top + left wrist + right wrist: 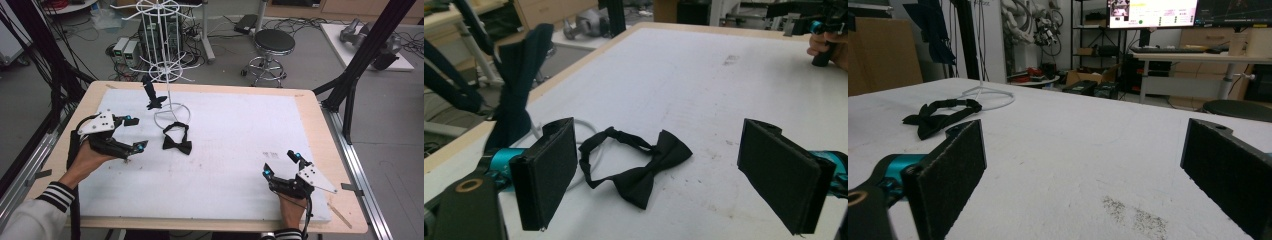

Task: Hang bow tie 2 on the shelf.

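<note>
A black bow tie (177,138) (644,167) (940,116) lies flat on the white table cover (235,135), its strap looped beside the white wire stand's round base (171,117) (990,95). A dark tie (151,93) (516,85) hangs from that stand. My left gripper (134,134) (659,175) is open just left of the bow tie, jaws wide and empty, with the bow tie lying between and beyond them. My right gripper (282,164) (1083,170) rests open and empty near the table's front right.
The tall white wire rack (162,45) rises from the back left of the table. The wooden table edge (330,150) frames the white cover. Black frame posts (367,45) stand at the right, a stool (272,47) and cables lie behind the table.
</note>
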### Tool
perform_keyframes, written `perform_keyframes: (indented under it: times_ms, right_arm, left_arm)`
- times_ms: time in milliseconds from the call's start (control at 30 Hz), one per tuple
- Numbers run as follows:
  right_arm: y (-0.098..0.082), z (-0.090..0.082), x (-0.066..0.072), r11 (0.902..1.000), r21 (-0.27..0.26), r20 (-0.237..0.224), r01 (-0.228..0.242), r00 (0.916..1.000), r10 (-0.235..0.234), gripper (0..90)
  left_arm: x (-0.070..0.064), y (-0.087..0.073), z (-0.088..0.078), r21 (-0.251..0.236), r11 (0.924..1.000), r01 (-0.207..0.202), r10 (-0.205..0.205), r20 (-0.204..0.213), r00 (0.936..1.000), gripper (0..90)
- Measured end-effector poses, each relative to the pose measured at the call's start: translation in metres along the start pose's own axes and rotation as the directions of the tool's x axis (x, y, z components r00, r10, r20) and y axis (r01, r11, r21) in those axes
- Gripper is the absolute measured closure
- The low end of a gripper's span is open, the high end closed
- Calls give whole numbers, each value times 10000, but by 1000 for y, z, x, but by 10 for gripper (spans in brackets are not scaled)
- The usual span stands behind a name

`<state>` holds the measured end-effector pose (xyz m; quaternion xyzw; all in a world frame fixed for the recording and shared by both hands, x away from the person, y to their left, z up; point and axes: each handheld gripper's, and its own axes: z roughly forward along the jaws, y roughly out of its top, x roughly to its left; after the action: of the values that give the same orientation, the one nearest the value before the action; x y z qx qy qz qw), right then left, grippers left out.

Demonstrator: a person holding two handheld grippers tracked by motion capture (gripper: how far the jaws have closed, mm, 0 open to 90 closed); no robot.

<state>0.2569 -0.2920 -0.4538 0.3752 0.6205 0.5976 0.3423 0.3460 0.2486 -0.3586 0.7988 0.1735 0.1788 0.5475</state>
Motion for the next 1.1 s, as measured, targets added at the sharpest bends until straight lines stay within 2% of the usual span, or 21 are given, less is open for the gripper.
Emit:
perform_keyframes:
  times_ms: [200, 333, 667, 733, 800, 867, 933, 1000, 1033, 1100]
  right_arm:
    - [0, 0, 0, 10000, -9, 5, -18, 10000, 18, 36]
    - [0, 0, 0, 10000, -12, 1, -25, 10000, 25, 36]
    - [0, -1, 0, 9999, -32, -26, -101, 9999, 101, 36]
    - [0, -1, 0, 10000, -46, -17, -56, 10000, 55, 36]
    - [0, -1, -1, 9999, -87, -20, -66, 10000, 66, 36]
    - [0, -1, -1, 9999, -90, 2, -131, 9999, 131, 36]
    - [0, -1, -1, 9999, -94, -4, -142, 9999, 142, 36]
    - [0, -1, -1, 9998, -125, -19, -135, 9999, 135, 36]
    - [0, -1, -1, 9998, -104, -14, -176, 9998, 176, 36]
    - [0, -1, -1, 9998, -125, -25, -150, 9999, 150, 36]
  left_arm:
    - [1, 2, 13, 456, 9989, -143, 134, 199, 9997, 165]
    - [2, 5, 23, 1002, 9942, -401, 364, 393, 9986, 165]
    - [3, 17, 52, 1905, 9760, -1056, 847, 1148, 9898, 167]
    - [3, 17, 58, 2107, 9707, -1156, 891, 1316, 9873, 167]
    - [4, 17, 63, 2420, 9604, -1377, 1039, 1474, 9836, 167]
    - [3, 17, 68, 2624, 9533, -1493, 1104, 1575, 9813, 167]
    - [3, 18, 73, 2917, 9404, -1746, 1278, 1726, 9767, 167]
    - [3, 18, 80, 3042, 9346, -1843, 1312, 1870, 9736, 167]
    - [3, 18, 82, 3121, 9331, -1788, 1233, 1894, 9741, 167]
    - [2, 17, 89, 3319, 9224, -1977, 1355, 2011, 9702, 168]
